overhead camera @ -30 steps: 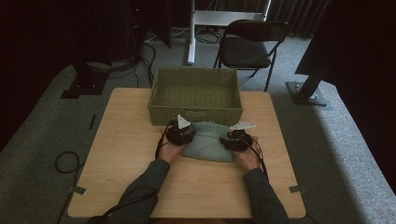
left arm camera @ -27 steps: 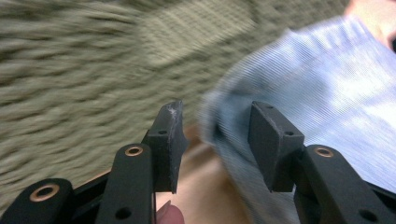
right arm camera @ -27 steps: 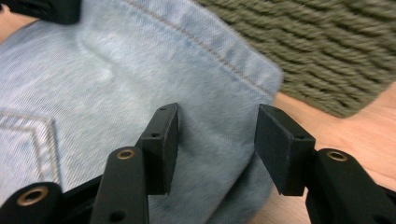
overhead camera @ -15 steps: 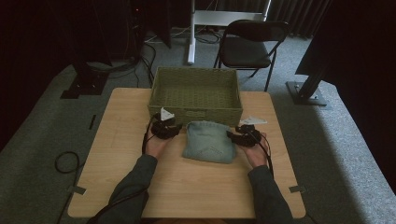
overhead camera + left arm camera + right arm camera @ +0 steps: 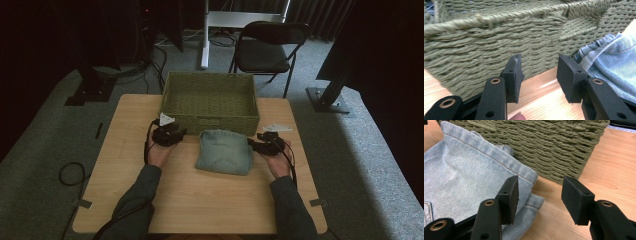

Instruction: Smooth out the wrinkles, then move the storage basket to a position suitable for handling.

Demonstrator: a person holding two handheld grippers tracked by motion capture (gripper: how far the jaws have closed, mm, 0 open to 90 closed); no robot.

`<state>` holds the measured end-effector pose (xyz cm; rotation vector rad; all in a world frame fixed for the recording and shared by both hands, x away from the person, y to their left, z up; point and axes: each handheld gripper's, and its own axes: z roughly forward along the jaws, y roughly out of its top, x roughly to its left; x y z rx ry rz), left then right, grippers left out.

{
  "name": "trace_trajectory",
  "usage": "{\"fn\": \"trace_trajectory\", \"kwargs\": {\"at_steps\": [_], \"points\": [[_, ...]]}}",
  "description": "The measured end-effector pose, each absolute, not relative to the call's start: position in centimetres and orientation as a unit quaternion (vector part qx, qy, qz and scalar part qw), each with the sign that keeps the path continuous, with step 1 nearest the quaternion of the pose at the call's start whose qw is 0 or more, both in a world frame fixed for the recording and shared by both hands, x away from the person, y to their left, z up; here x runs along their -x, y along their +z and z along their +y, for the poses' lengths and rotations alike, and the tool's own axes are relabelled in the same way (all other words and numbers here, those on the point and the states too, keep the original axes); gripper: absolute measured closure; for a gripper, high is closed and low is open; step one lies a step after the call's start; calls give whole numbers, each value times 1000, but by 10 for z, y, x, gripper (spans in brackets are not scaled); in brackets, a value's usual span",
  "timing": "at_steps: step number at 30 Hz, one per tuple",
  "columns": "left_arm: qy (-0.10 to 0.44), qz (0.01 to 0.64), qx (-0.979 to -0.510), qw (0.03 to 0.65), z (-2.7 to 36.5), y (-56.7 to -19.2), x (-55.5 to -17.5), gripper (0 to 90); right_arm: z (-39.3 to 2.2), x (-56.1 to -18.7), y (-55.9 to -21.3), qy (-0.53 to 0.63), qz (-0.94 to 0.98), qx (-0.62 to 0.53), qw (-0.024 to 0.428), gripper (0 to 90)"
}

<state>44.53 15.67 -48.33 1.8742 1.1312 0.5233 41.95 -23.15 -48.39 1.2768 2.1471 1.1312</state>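
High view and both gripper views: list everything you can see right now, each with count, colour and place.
folded jeans: one, faded blue denim, middle of the table, just in front of the basket, between the two grippers
basket: one, olive-green woven, far middle of the table
table: one, light wood, centre of the room
paper slip: one, white, on the table right of the basket
chair: one, black, on the floor beyond the table
cable loop: one, black, on the grey carpet left of the table
left gripper: one, black, left of the jeans, jaws apart with nothing between them
right gripper: one, black, at the jeans' right edge, jaws apart, gripping nothing
forearms: two, dark grey sleeves, entering from the bottom
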Motion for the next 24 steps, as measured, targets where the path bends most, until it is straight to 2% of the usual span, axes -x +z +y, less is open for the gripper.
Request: {"fn": "trace_trajectory", "kwargs": {"at_steps": [13,24], "points": [[212,462,-739,442,173,-473,-443,550,-240,-424,-476,415,758,-463,199,485],[226,463,-727,453,184,-458,-441,558,-251,-436,-461,428,736,-479,214,534]]}}
